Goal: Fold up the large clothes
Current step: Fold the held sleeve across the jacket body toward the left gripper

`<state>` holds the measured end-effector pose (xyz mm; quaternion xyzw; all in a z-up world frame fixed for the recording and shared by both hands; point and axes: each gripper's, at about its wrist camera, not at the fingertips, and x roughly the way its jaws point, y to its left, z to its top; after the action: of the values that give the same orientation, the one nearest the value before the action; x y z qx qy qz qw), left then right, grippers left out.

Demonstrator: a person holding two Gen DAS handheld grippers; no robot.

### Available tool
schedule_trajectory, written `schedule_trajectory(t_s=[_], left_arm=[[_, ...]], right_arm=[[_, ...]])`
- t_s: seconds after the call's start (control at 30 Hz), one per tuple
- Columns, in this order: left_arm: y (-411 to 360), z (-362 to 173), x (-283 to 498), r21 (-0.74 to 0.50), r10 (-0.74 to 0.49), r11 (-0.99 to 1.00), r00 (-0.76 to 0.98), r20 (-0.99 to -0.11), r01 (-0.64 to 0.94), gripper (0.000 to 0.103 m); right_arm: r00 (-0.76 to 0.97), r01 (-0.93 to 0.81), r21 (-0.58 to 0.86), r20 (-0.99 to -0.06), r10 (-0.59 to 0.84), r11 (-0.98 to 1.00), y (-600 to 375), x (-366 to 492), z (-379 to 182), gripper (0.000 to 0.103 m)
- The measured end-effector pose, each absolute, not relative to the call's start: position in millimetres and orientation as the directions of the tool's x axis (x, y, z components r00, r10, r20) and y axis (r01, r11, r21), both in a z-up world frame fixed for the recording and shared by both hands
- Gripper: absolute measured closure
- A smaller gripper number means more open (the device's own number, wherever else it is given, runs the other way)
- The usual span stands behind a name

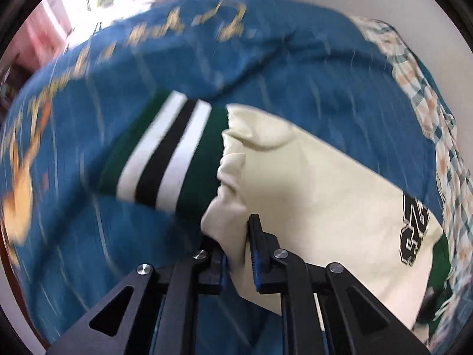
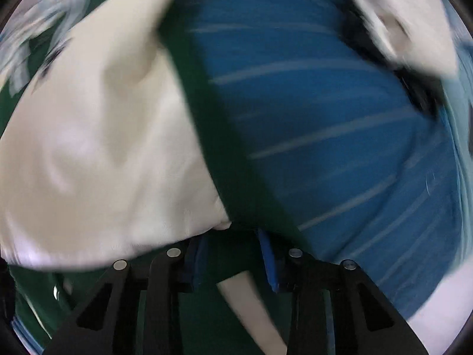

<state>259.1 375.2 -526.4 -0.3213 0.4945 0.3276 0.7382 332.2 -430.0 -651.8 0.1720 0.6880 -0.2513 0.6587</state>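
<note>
A cream and green sweatshirt (image 1: 325,183) with a black number print lies on a blue bedspread (image 1: 207,59). Its sleeve ends in a green cuff (image 1: 165,153) with white and black stripes. My left gripper (image 1: 236,236) is shut on a bunch of the cream sleeve cloth just behind that cuff. In the right wrist view, which is blurred, the cream cloth (image 2: 103,148) fills the left side and a green band (image 2: 207,124) runs down the middle. My right gripper (image 2: 232,236) points down with green cloth filling the gap between its fingers.
The blue bedspread (image 2: 340,118) has pale stripes and gold lettering. A checked cloth (image 1: 440,136) lies along its right edge. A bright room with pink shapes (image 1: 53,29) shows at the far left. A pale blurred shape (image 2: 393,29) sits at the top right.
</note>
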Motion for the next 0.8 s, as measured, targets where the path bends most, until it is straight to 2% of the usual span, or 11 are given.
schedule_trajectory(t_s=[0.1, 0.2, 0.33, 0.4, 0.5, 0.6, 0.73, 0.77, 0.8], left_arm=[[377.4, -516.9, 282.2, -0.126, 0.192, 0.624, 0.307, -0.932, -0.771, 0.093], [376.3, -509.7, 294.2, -0.12, 0.199, 0.653, 0.323, -0.925, -0.748, 0.093], [372.4, -501.8, 293.1, -0.148, 0.174, 0.652, 0.337, -0.925, -0.743, 0.094], [374.0, -493.3, 289.7, -0.163, 0.166, 0.653, 0.349, -0.922, -0.74, 0.095], [372.6, -472.9, 290.3, -0.179, 0.17, 0.668, 0.383, -0.908, -0.722, 0.095], [371.3, -442.7, 297.3, -0.185, 0.19, 0.701, 0.431, -0.882, -0.688, 0.096], [363.2, -401.2, 312.1, -0.159, 0.22, 0.765, 0.486, -0.846, -0.624, 0.097], [354.7, -385.8, 319.0, -0.135, 0.234, 0.793, 0.502, -0.833, -0.594, 0.097], [345.9, -373.9, 324.1, -0.109, 0.248, 0.816, 0.514, -0.821, -0.567, 0.097]], right_arm=[[-0.098, 0.563, -0.142, -0.99, -0.105, 0.814, -416.3, 335.1, -631.4, 0.066], [-0.031, 0.51, -0.09, -0.996, -0.087, 0.855, -369.3, 339.5, -599.9, 0.065], [0.134, 0.401, 0.191, -0.98, 0.148, 0.896, -275.4, 366.9, -585.9, 0.059], [0.175, 0.321, 0.318, -0.946, 0.274, 0.892, -221.5, 397.0, -602.7, 0.058], [0.153, 0.335, 0.433, -0.901, 0.405, 0.837, -154.5, 434.4, -653.7, 0.058], [0.12, 0.264, 0.383, -0.924, 0.364, 0.885, -91.5, 466.2, -686.7, 0.059], [0.115, 0.185, 0.315, -0.948, 0.298, 0.931, -71.0, 472.2, -666.7, 0.057], [0.117, 0.164, 0.256, -0.964, 0.239, 0.953, -72.6, 468.6, -653.7, 0.054], [0.117, 0.148, 0.169, -0.981, 0.152, 0.974, -76.6, 463.9, -642.4, 0.041]])
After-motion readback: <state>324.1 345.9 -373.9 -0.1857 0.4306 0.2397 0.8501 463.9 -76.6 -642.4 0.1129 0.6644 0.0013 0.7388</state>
